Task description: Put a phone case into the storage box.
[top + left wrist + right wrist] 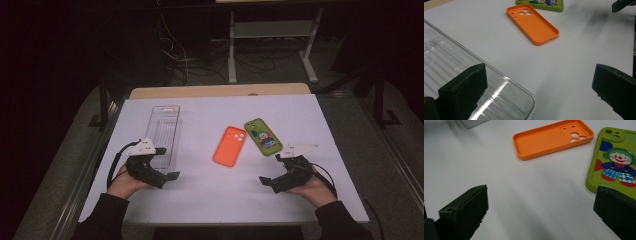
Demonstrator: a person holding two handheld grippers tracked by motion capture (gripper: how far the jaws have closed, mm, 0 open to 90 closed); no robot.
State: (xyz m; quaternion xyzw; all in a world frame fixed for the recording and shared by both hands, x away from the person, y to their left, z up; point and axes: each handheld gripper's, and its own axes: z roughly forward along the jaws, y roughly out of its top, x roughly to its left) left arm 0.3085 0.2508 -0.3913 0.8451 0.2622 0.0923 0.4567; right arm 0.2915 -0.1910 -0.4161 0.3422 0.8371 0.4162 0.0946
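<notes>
While both grippers rest near the front edge of the white table (200,200), nothing is held. Working left to right:

The clear tray (164,135) lies lengthwise near the left edge, empty, with its near end just beside the left gripper (162,167). That gripper's jaws stand wide apart with nothing between them; in the left gripper view one jaw overlaps the tray's rounded corner (524,100).

The orange phone case (230,146) lies at the middle of the table, hollow side up, well apart from the tray. The green phone case (263,136), printed with a clown, lies just to its right, printed side up, close to it but not touching.

The right gripper (272,181) sits near the front right corner, jaws also wide and empty, pointing toward the two cases.

Judged from this layout, the step in hand is likely a first pick of a case for placing in the tray. To do it well:
- Approach low and level with the table.
- Set the jaws across the short width of the case.
- Close on the raised side walls, not the flat back.
- Keep the neighbouring case undisturbed.
</notes>
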